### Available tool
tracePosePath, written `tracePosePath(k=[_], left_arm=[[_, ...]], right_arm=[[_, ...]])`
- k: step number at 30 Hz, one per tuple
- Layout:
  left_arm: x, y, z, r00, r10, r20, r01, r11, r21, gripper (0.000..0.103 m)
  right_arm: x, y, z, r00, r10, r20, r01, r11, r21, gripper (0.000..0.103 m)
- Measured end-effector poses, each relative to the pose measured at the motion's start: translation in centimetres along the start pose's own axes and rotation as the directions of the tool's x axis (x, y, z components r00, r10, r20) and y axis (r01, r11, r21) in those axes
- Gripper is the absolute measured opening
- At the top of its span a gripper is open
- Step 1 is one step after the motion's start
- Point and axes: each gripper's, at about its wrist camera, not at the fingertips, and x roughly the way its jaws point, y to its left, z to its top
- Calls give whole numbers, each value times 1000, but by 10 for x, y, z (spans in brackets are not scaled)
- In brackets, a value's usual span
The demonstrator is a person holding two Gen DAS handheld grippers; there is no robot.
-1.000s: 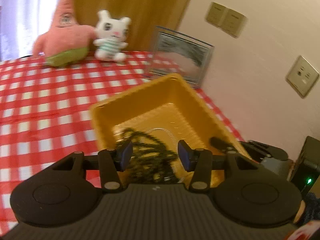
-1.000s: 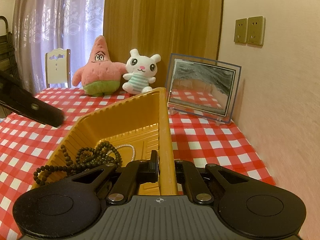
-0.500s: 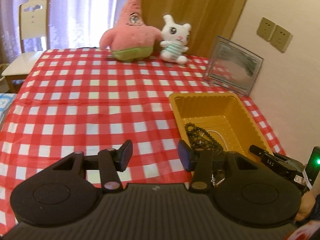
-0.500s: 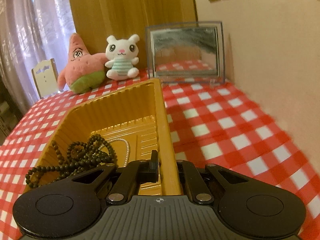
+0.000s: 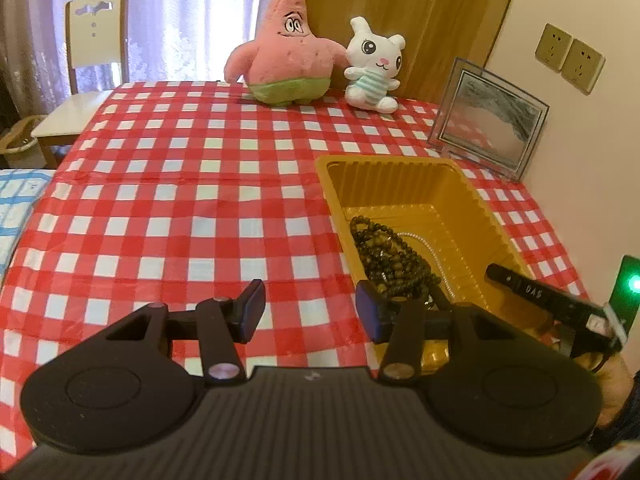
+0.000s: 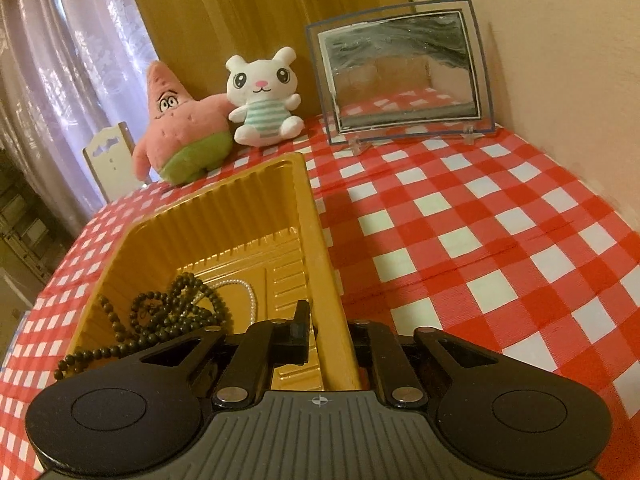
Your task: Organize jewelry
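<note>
A gold tray (image 6: pixel 320 240) sits on the checked worktop (image 5: pixel 180 220), holding dark bead strands (image 6: pixel 168 316) and a thin pearl chain (image 6: pixel 250 296). The right gripper (image 6: pixel 326 336) straddles the tray's wall, its fingers opening. The left gripper (image 5: pixel 310 308) hovers spread, empty. The beads look light, limp and tangle-prone; pinch a bunched loop.

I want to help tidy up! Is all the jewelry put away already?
Mostly, it seems. The dark bead necklace and a white pearl strand lie in the yellow tray. The right gripper is opening off the tray's wall; the left gripper is open and empty. No other jewelry shows on the checked tablecloth.
</note>
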Motion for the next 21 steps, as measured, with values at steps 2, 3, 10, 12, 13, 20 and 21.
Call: tracePosePath(k=[2, 3, 10, 12, 13, 20, 21], left_arm=[[-5, -4, -3, 1000, 26, 7, -26, 1000, 12, 47], [-8, -7, -6, 999, 39, 14, -39, 999, 18, 48], [-34, -30, -28, 986, 149, 75, -156, 983, 97, 68], [-40, -38, -36, 979, 184, 89, -195, 972, 132, 76], [-44, -41, -41, 975, 201, 96, -214, 965, 149, 82], [-81, -60, -66, 951, 256, 174, -294, 925, 243, 92], [-87, -62, -71, 952, 244, 183, -285, 926, 246, 92]], right_arm=[[-7, -4, 1, 999, 6, 42, -8, 1000, 28, 59], [-13, -7, 1, 997, -3, 79, 0, 999, 39, 78], [-37, -8, 15, 996, -61, 72, 64, 997, -48, 83], [-48, 0, 12, 996, -61, 63, 67, 993, -98, 83], [-55, 5, 10, 997, -58, 55, 65, 989, -130, 83], [-106, 53, -26, 997, -73, 3, 71, 964, -256, 83], [-115, 60, -33, 997, -83, 0, 80, 962, -262, 83]])
